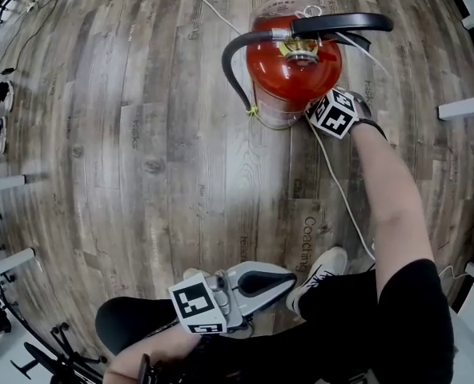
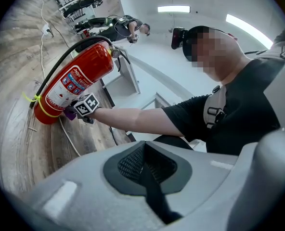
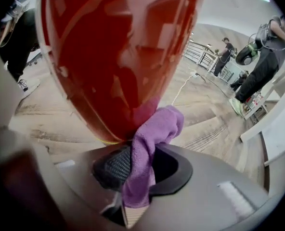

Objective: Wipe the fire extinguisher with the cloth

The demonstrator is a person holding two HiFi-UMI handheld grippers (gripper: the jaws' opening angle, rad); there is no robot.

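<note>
The red fire extinguisher point(image 1: 293, 70) stood upright on the wood floor point(image 1: 141, 134), with a white cable point(image 1: 337, 186) running right past its base. Right tongs point(image 3: 135, 172) were clamped on a purple cloth point(image 3: 152, 138), pushed up against the tank low down. Left tongs point(image 2: 149, 177) were closed on nothing, well back from it.

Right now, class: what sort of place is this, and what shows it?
Probably an indoor workroom or lab: wood-plank floor, ceiling strip light, white tables, and other people standing in the background.
</note>
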